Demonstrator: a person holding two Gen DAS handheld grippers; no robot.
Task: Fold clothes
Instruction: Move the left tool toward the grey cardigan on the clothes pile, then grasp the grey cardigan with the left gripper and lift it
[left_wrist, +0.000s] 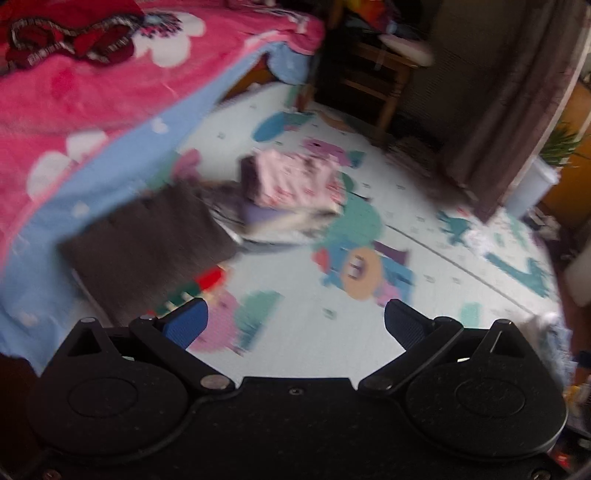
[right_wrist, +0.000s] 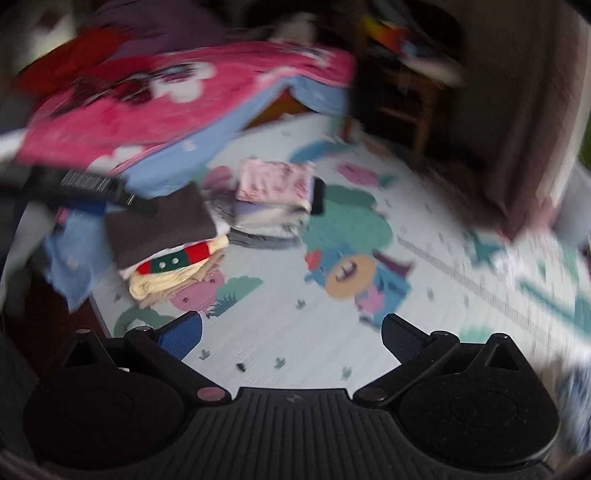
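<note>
Both the left gripper (left_wrist: 295, 325) and right gripper (right_wrist: 291, 330) are hanging wide apart and empty over the play mat (right_wrist: 295, 314); two folded clothing stacks (right_wrist: 273, 192) are sitting at eleven o'clock, seemingly finished.

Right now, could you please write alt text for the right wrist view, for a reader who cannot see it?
Blurred fisheye view over open tongs toward two stacks of folded clothes on a cartoon-printed floor mat: a nearer stack with a dark brown top and a farther stack with a pink patterned top. A bed with a pink flowered blanket stands behind them.
</note>
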